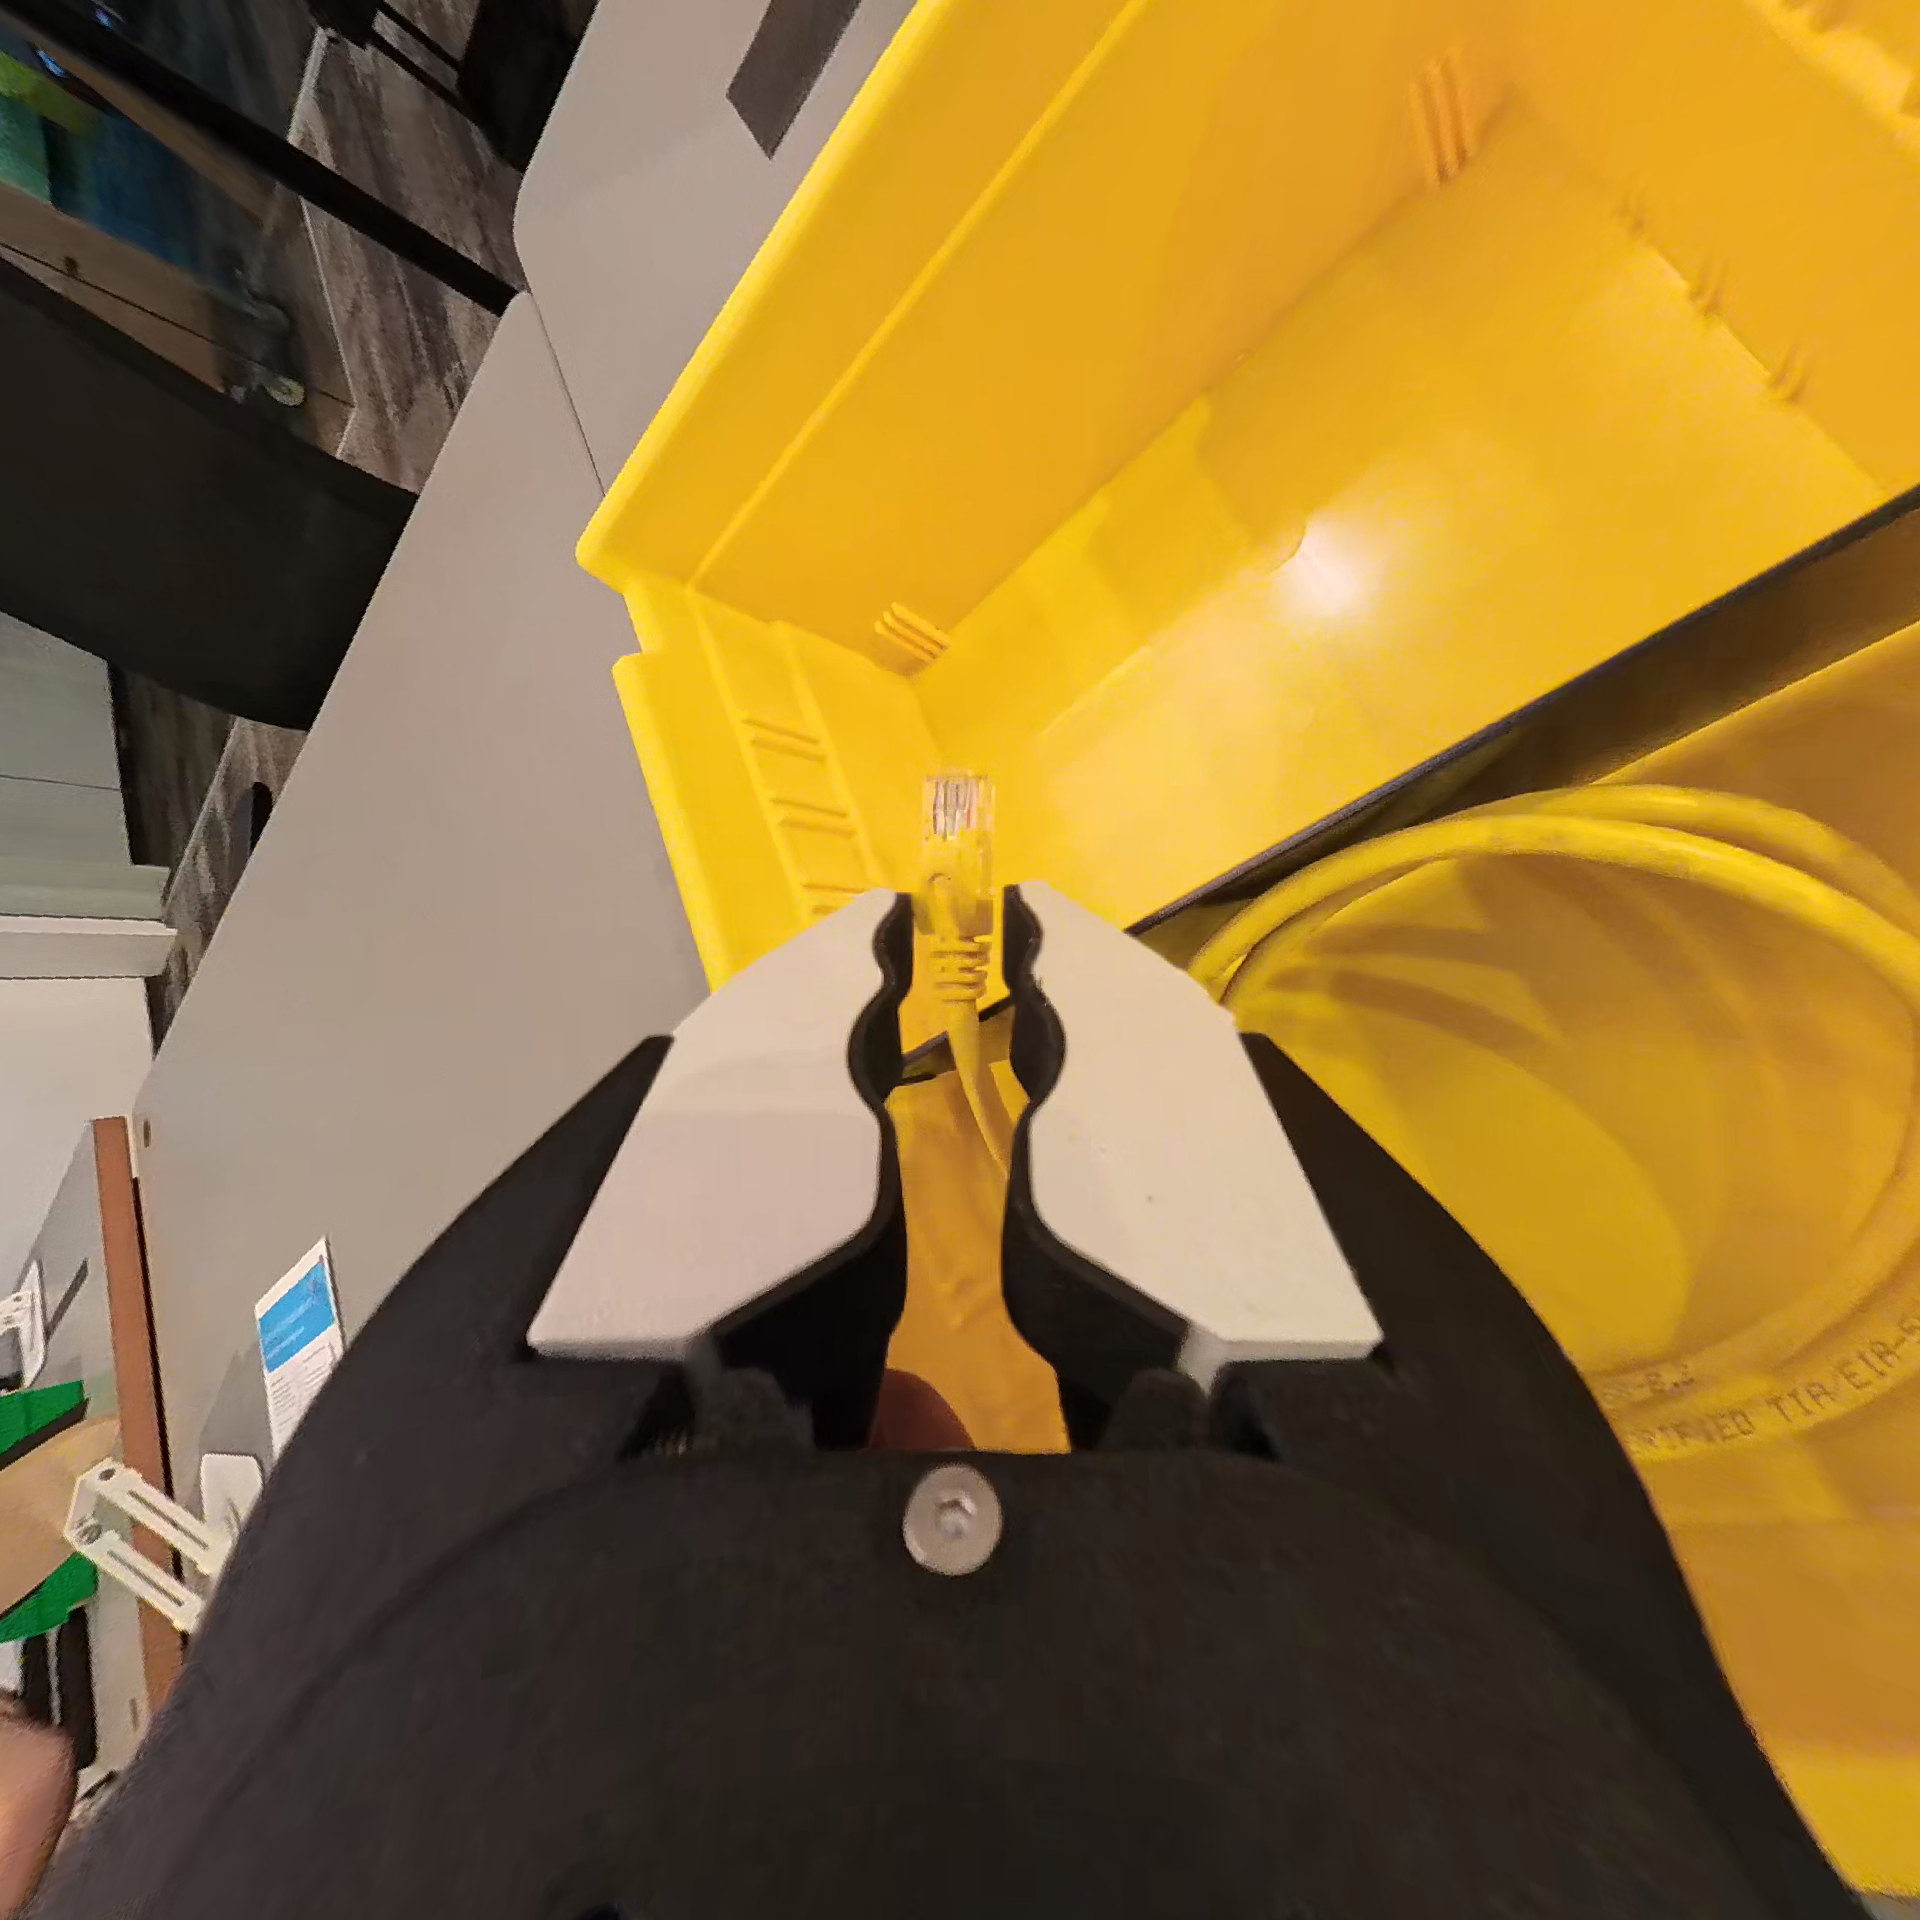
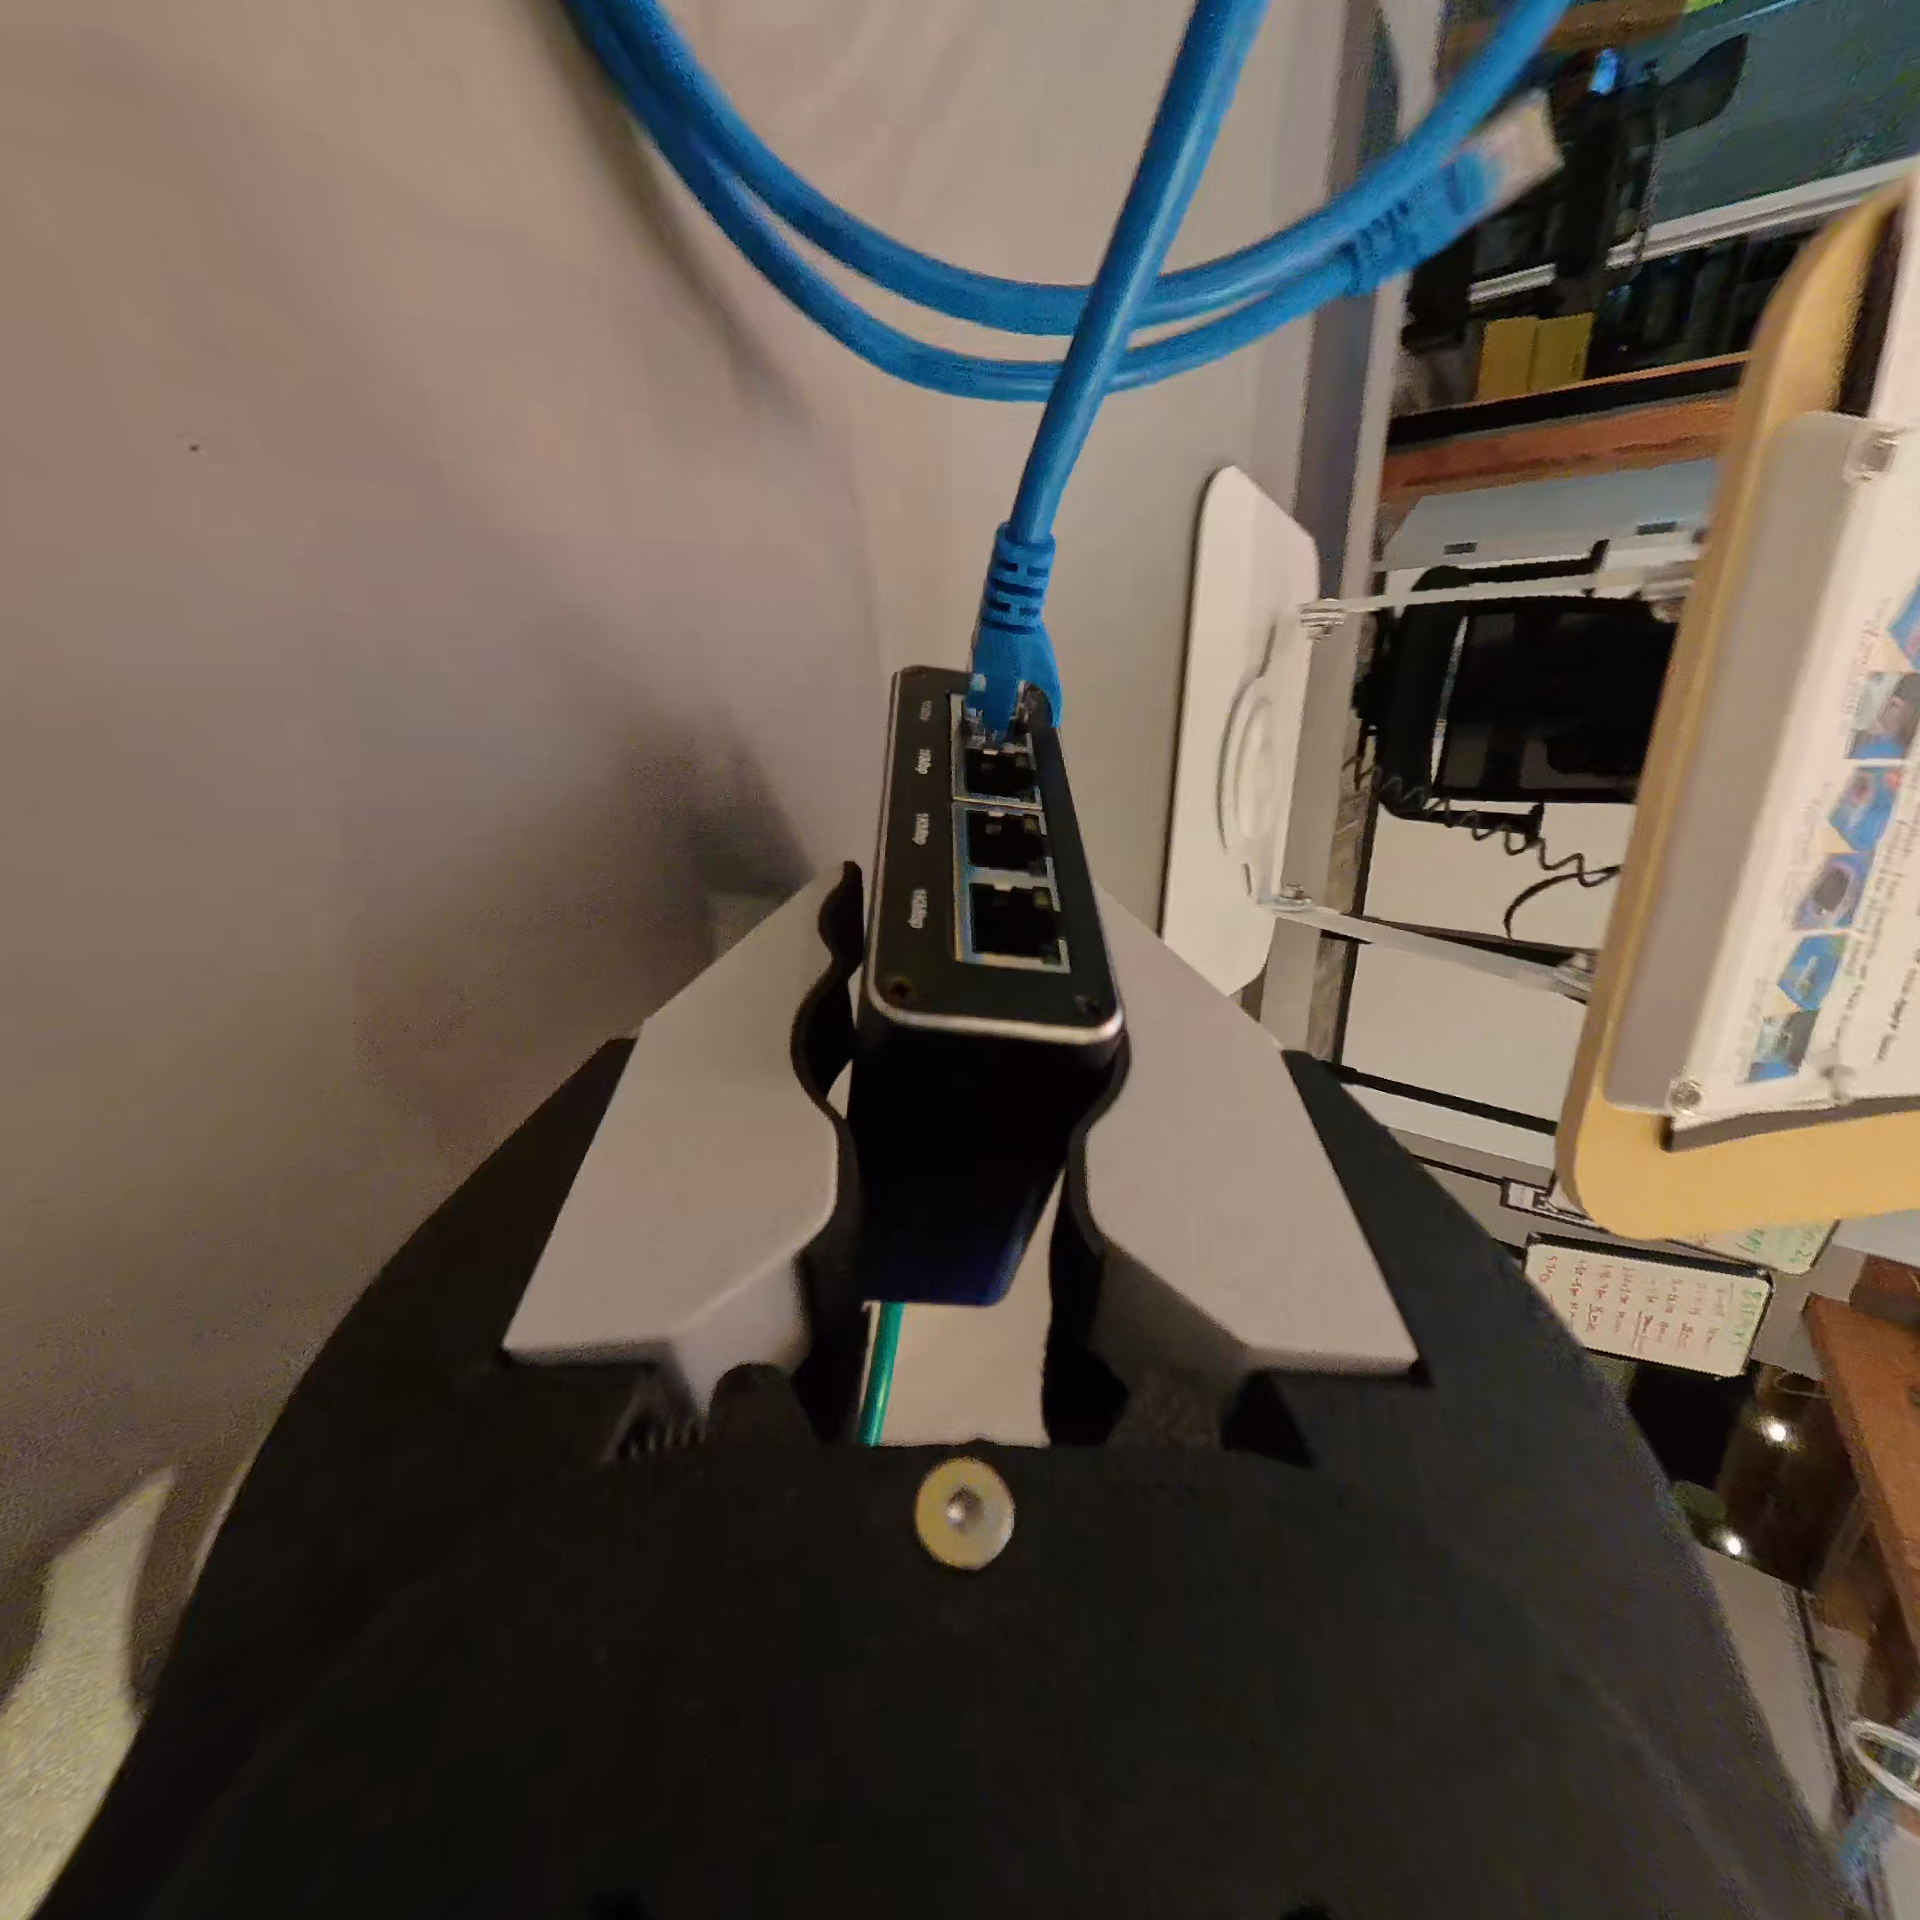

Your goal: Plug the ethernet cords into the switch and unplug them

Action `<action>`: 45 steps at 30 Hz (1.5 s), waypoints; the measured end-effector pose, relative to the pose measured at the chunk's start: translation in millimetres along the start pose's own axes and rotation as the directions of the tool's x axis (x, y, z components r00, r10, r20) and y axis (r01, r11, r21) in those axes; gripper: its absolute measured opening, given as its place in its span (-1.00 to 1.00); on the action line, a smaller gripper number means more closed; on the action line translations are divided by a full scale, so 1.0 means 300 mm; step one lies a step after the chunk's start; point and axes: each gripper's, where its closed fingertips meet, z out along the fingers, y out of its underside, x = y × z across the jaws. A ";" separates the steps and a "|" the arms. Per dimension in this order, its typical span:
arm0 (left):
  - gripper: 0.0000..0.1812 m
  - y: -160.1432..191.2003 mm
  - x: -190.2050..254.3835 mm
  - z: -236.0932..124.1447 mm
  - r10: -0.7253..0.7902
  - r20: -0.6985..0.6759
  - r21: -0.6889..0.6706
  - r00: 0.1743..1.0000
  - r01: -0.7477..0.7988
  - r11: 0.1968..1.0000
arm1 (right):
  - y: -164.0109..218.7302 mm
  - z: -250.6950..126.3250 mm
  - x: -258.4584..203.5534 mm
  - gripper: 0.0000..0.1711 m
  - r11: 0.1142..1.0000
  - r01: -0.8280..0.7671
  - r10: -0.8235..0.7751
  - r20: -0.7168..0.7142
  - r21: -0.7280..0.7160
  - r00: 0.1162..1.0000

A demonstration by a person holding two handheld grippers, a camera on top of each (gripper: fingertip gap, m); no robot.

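In your left wrist view, the left claw [image 1: 951, 914] is clamped on the boot of a yellow ethernet cord [image 1: 1558, 831] — its clear plug [image 1: 957, 810] juts past the fingertips toward a yellow bin [image 1: 1195, 395] on the grey worktop [image 1: 436, 831]. In your right wrist view, the right claw [image 2: 987, 966] grips the black switch [image 2: 971, 935] by its sides — a blue ethernet cord [image 2: 1049, 468] sits in the farthest port, while three nearer ports are empty.
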 end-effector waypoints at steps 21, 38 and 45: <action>-0.87 -0.025 -0.017 -0.037 -0.013 0.016 0.092 1.000 0.012 0.996 | 0.023 -0.056 -0.067 -0.33 0.981 0.121 -0.095 0.166 -0.151 0.981; -0.87 -0.192 -0.076 -0.218 0.018 0.084 0.309 0.996 -0.043 0.950 | -0.115 -0.210 0.011 -0.40 0.999 -0.030 0.023 0.220 0.031 0.975; -0.87 -0.379 -0.107 -0.426 0.069 0.205 0.435 0.976 -0.154 0.887 | -0.338 -0.356 0.174 -0.56 0.914 -0.249 0.185 0.217 0.320 0.958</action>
